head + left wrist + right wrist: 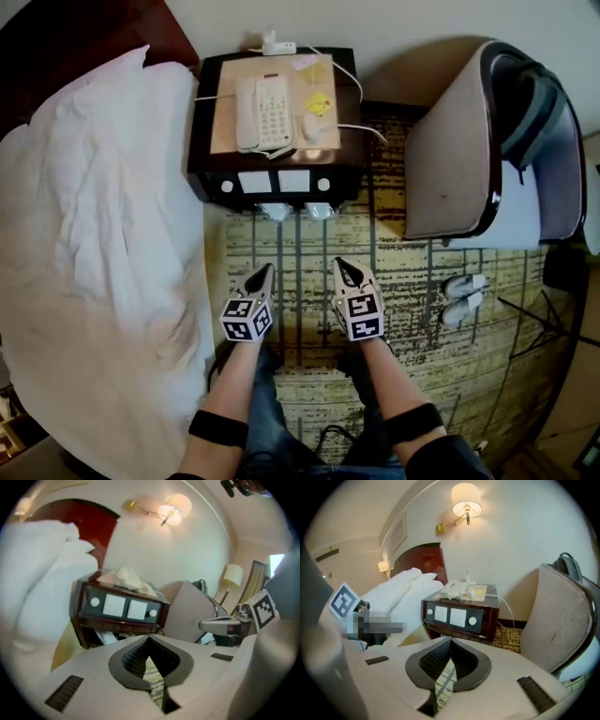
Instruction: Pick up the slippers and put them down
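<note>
My left gripper (264, 277) and right gripper (345, 272) are both pinched fully closed, nothing between the jaws, and sit well to the left of the armchair (469, 159). The slippers (464, 298) lie on the carpet (412, 272) just in front of that armchair. If I reach down without opening first, I would likely only shove them along the floor. A pinch on one thin edge could let a slipper fold and drop. They look pale, flat and soft, a pair lying side by side.
</note>
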The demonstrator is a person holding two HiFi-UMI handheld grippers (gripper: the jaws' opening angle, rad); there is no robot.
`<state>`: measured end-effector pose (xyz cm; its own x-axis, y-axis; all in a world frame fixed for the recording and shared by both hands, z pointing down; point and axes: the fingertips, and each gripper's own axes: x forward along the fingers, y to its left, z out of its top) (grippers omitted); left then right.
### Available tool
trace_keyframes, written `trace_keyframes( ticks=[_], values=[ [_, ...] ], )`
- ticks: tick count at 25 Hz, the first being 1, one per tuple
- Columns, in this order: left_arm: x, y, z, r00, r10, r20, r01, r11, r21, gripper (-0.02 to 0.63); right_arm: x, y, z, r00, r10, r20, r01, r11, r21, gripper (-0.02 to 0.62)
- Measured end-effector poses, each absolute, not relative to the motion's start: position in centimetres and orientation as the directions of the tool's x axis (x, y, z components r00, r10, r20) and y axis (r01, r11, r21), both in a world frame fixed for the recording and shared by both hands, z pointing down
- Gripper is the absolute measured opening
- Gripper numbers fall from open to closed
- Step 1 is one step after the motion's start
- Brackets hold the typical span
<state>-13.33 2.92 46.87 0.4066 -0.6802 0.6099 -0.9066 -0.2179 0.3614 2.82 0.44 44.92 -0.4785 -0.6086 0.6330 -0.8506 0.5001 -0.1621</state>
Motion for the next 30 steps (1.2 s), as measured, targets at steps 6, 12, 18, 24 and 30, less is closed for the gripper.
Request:
trace_keyframes(
  ticks=[6, 12, 18, 24, 30],
  values=[
    [-11.6, 6.5, 29.5, 0.416, -0.699, 0.582, -0.909, -0.336, 0.246, 0.002, 6.1, 2.6, 29.8, -0.505, -0.623, 0.597, -0.827, 0.547, -0.128, 0.005],
    [-12.5, 8.6, 16.7, 0.416, -0.749, 0.516, -0.907, -0.384, 0.174, 0.002, 9.7, 4.7, 19.4, -0.482, -0.675, 0.559, -0.841, 0.535, -0.080, 0.005],
    [-12.7, 10.6, 8.3, 0.425, -0.777, 0.465, -0.902, -0.406, 0.145, 0.002, 10.9, 7.2, 11.4, -0.495, -0.689, 0.530, -0.829, 0.557, -0.050, 0.003],
    [-13.9, 13.0, 4.2, 0.434, -0.800, 0.414, -0.899, -0.412, 0.147, 0.002, 11.0, 9.8, 8.2, -0.499, -0.691, 0.524, -0.829, 0.557, -0.054, 0.002],
    [-15.1, 14.3, 3.3, 0.430, -0.806, 0.407, -0.902, -0.408, 0.145, 0.002, 10.7, 10.2, 6.6, -0.503, -0.690, 0.521, -0.830, 0.553, -0.070, 0.002]
  ],
)
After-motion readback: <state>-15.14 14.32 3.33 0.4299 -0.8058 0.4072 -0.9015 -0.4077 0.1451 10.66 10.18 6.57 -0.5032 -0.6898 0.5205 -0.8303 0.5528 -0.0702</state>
